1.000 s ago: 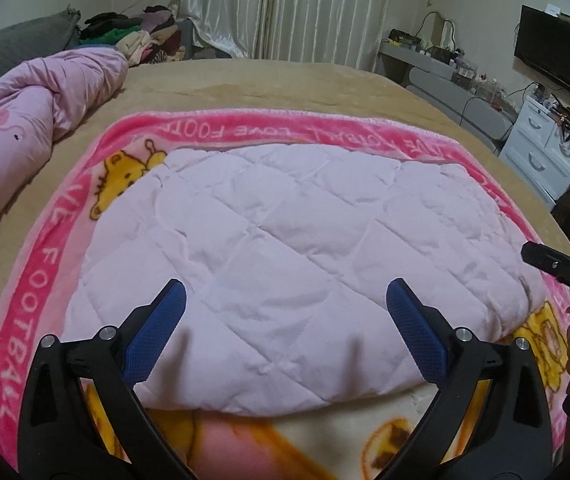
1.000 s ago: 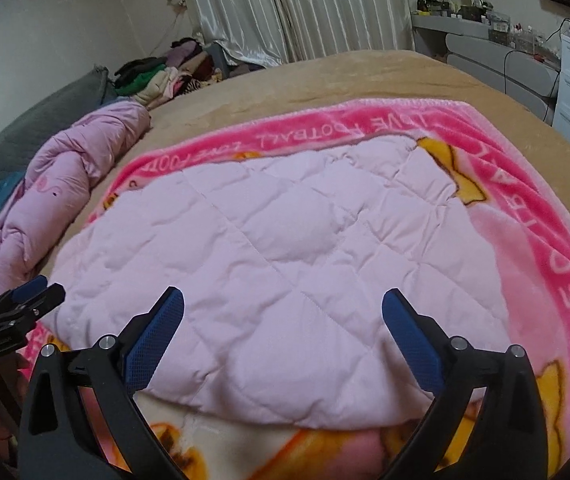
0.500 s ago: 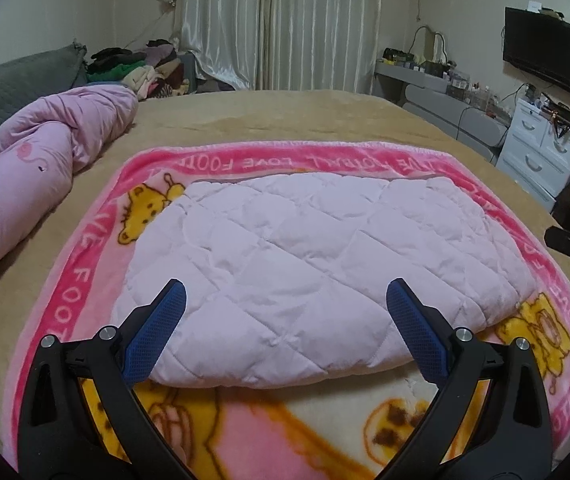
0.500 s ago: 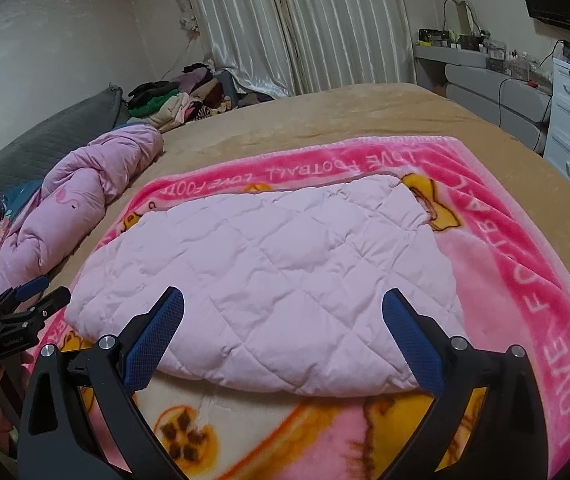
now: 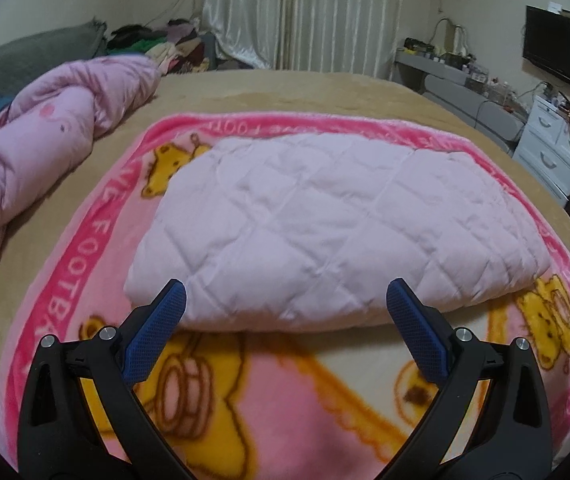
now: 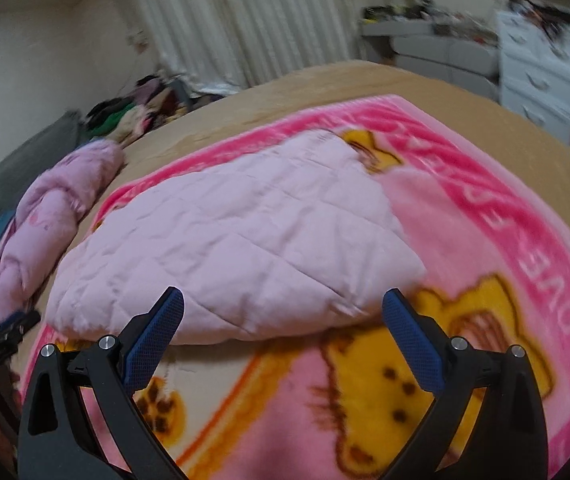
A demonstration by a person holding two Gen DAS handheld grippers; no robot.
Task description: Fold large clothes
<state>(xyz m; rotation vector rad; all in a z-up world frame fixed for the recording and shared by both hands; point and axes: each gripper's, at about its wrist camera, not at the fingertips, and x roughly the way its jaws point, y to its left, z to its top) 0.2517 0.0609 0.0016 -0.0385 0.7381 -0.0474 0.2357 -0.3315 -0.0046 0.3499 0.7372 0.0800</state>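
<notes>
Far left on the bed (image 5: pixel 285 92): a bunched pink duvet (image 5: pixel 45 136), crumpled, well apart from the work area. Behind it a clothes pile (image 5: pixel 157 40) near the curtains, too small to sort out.

Centre: the task's item, a pale lilac quilted garment (image 5: pixel 325 220), lies folded into a thick rounded pad on a pink cartoon blanket (image 5: pixel 69 280) w/ lettering round its border. The pad sits toward the blanket's far half; its near edge is a soft fold just ahead of both grippers. No sleeve or hem shows loose from these views.

Left gripper (image 5: pixel 285 312): jaws wide, nothing between the blue pads, held off the fabric near the pad's front-left part. Right gripper (image 6: pixel 283 320): also wide and empty, facing the pad's front edge nearer its right corner; that view is motion-blurred, so fine detail is unclear.

Judgement: the fold on this piece looks about done, w/ both grippers free of the cloth, approx. the end of a step. Next move prob. calls for either 1 more fold, each gripper pinching a near corner through all layers and carrying it over evenly, or sliding under to set the pad aside. Thick padding may spring open if pinched shallow.

Far right: white drawers (image 5: pixel 549 148), TV (image 5: pixel 561 56) on the wall.
</notes>
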